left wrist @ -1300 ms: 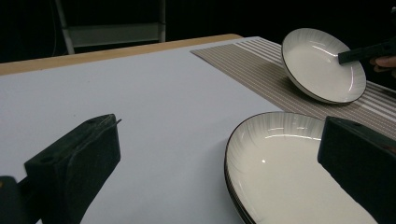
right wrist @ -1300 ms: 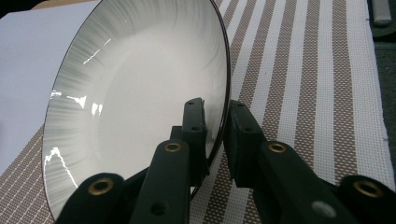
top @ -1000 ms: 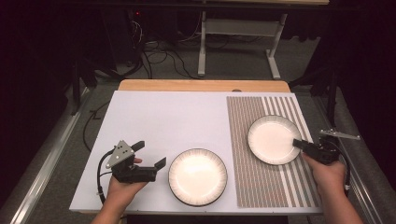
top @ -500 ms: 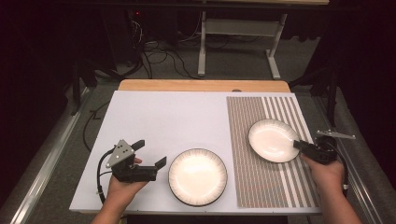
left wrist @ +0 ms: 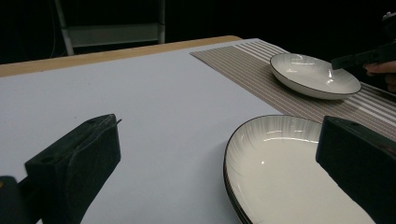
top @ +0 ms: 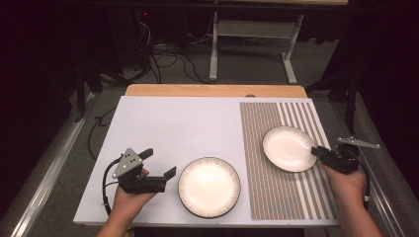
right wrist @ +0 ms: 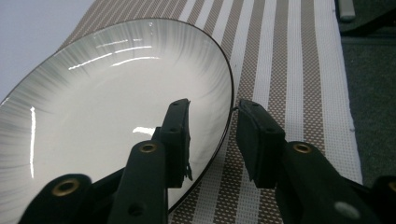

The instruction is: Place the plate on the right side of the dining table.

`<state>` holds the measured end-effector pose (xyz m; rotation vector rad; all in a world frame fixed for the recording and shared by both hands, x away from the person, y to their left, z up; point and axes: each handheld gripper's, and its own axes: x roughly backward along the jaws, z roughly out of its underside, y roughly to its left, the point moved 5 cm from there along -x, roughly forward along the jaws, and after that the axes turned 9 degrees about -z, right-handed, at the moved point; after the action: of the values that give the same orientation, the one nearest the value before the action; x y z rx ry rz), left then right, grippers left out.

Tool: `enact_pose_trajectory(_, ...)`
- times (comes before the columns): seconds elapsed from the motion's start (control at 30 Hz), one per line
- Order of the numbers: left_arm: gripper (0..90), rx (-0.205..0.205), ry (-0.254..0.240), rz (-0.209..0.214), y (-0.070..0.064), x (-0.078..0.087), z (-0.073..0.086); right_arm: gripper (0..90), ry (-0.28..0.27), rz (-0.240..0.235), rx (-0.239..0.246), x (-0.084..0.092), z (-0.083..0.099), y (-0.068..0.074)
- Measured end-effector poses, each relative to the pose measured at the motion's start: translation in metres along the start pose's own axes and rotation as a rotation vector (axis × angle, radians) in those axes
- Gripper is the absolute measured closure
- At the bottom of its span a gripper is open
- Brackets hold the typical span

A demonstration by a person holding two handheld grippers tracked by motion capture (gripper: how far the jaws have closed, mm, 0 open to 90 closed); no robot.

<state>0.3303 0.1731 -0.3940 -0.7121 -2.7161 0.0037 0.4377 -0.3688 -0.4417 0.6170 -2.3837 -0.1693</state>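
Two white plates with dark rims are on the table. The nearer plate (top: 209, 187) (left wrist: 289, 177) lies on the white tabletop (top: 188, 123). My left gripper (top: 159, 163) (left wrist: 219, 158) is just left of it, open wide, with one jaw near its rim. The farther plate (top: 286, 148) (left wrist: 310, 74) (right wrist: 102, 93) rests on a brown-and-white striped mat (top: 276, 197) (right wrist: 289, 70). My right gripper (top: 316, 150) (right wrist: 212, 135) is at its right rim. One jaw is over the inside of the plate and the other is outside it. There is a gap on each side of the rim, so this gripper is open.
A wooden strip (top: 212, 90) runs along the table's far edge. Beyond it are a metal stand (top: 252, 29) and cables (top: 168, 59) on the floor. The mat's right edge lies close to the table's edge, beside my right hand (top: 346, 182).
The plate on the mat looks slightly smaller and lower than a second ago, as if it has settled onto the mat. My right hand has barely shifted. My left gripper has stayed still.
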Motion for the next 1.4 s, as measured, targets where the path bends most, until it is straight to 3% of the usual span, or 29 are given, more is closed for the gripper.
enact_pose_trajectory(0.2,0.8,-0.004,0.001,0.003,-0.001,0.001,-0.001,57.6,-0.064,0.0,0.049,0.009,-0.006,0.011)
enact_pose_trajectory(0.33,0.8,-0.01,-0.001,0.008,-0.003,0.002,-0.002,51.2,-0.087,0.023,0.123,0.017,-0.008,0.026)
enact_pose_trajectory(0.47,0.8,-0.011,-0.004,0.008,-0.004,0.002,-0.002,45.2,-0.11,-0.003,0.192,0.025,-0.01,0.047)
enact_pose_trajectory(0.73,0.8,-0.024,-0.014,0.01,-0.006,0.005,-0.004,21.9,-0.16,-0.159,0.328,0.032,-0.012,0.125)
enact_pose_trajectory(0.93,0.7,-0.033,-0.011,0.02,-0.007,0.006,-0.001,0.8,-0.188,-0.239,0.375,0.022,-0.004,0.182)
enact_pose_trajectory(1.0,0.5,-0.038,-0.013,0.02,-0.007,0.008,-0.001,0.7,-0.186,-0.255,0.402,0.021,-0.002,0.192)
enact_pose_trajectory(1.1,0.4,-0.023,-0.029,0.031,-0.006,0.013,-0.002,0.7,-0.202,-0.293,0.41,0.022,0.002,0.201)
enact_pose_trajectory(1.2,0.3,-0.02,-0.033,0.034,-0.007,0.013,-0.003,0.7,-0.215,-0.307,0.41,0.026,0.006,0.198)
enact_pose_trajectory(1.3,0.1,-0.022,-0.032,0.03,-0.008,0.012,-0.003,0.7,-0.226,-0.287,0.432,0.029,0.009,0.191)
enact_pose_trajectory(1.4,0.1,-0.034,-0.029,0.011,-0.008,0.012,-0.002,0.7,-0.236,-0.285,0.423,0.032,0.008,0.185)
